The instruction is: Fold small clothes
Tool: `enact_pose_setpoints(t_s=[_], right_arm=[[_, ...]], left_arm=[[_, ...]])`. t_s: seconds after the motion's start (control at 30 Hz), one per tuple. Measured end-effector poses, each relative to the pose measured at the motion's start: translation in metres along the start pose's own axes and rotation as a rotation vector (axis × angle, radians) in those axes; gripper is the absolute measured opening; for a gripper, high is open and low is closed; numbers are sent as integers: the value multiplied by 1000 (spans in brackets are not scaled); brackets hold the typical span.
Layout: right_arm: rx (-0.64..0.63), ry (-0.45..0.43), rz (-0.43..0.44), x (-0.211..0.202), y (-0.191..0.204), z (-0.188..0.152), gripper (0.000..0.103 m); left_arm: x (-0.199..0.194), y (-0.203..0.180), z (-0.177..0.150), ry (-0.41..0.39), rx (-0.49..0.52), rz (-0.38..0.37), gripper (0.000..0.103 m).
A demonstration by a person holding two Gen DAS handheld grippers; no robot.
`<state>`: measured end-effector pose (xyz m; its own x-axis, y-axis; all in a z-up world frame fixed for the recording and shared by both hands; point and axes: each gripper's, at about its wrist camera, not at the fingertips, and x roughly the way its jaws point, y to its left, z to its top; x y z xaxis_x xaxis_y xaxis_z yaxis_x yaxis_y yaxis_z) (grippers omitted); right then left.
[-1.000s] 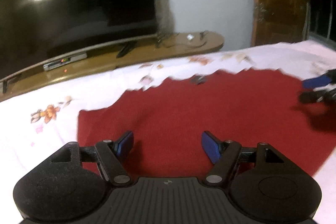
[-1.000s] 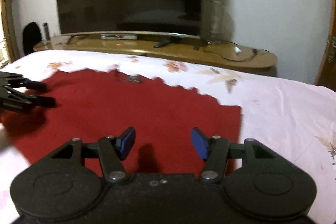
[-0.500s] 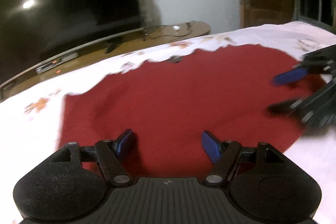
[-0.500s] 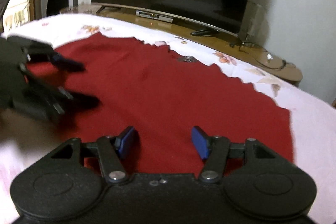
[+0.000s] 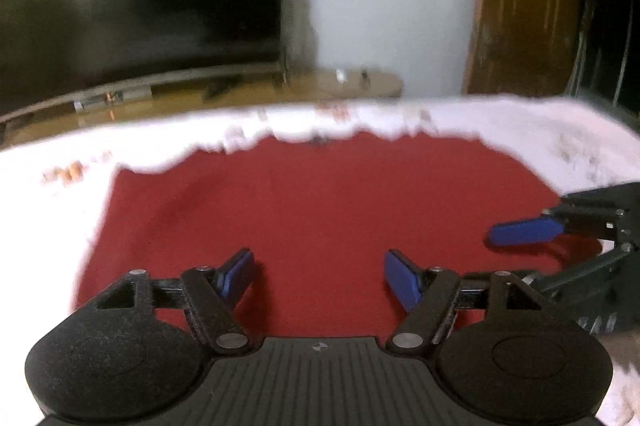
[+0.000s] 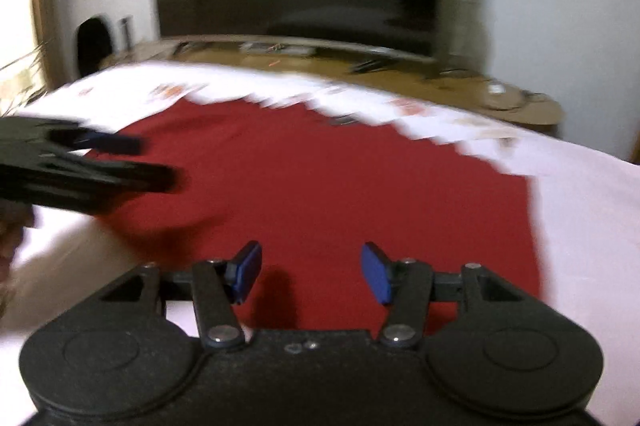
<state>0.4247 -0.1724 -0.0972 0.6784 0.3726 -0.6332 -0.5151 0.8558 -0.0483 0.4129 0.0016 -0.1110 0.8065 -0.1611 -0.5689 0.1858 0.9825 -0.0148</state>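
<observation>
Both tools low over red cloth lying flat mid-bed: left tool gaping, empty; right tool closing on nothing. I have drawn them closer together at near hem; fold not begun.

Right hand-held gripper, jaws closing on nothing, above red cloth.

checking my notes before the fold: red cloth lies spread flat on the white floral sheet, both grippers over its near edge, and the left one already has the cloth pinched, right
Not quite. In the left wrist view the left gripper is open, nothing pinched between its pads. The red cloth does lie spread on the white floral sheet, with the right gripper over its near edge too.
</observation>
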Motion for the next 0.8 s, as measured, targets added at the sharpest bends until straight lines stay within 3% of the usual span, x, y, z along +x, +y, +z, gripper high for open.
enact_pose_setpoints(t_s=[0.03, 0.1, 0.2, 0.3, 0.47, 0.57, 0.63, 0.73, 0.8], right_arm=[[-24, 21, -5, 5, 8, -5, 54], [-38, 34, -26, 4, 4, -18, 56], [45, 34, -63, -14, -34, -33, 58], [100, 40, -96, -32, -62, -48, 58], [112, 37, -126, -37, -48, -39, 57], [131, -3, -123, -54, -43, -38, 58], [150, -12, -114, -65, -45, -39, 58], [207, -20, -90, -67, -45, -38, 58], [240, -28, -74, -65, -44, -36, 58]], left_arm=[[4, 0, -6, 32, 12, 22, 72], [-4, 13, -23, 9, 0, 22, 72], [-22, 42, -34, 15, -41, 52, 72], [-27, 56, -41, 12, -71, 32, 72], [-46, 52, -33, 2, -150, 66, 72], [-61, 69, -45, 25, -353, 31, 72], [-59, 92, -65, 77, -585, -14, 72], [-57, 118, -82, 1, -851, -83, 72], [-52, 127, -86, -18, -960, -99, 72]])
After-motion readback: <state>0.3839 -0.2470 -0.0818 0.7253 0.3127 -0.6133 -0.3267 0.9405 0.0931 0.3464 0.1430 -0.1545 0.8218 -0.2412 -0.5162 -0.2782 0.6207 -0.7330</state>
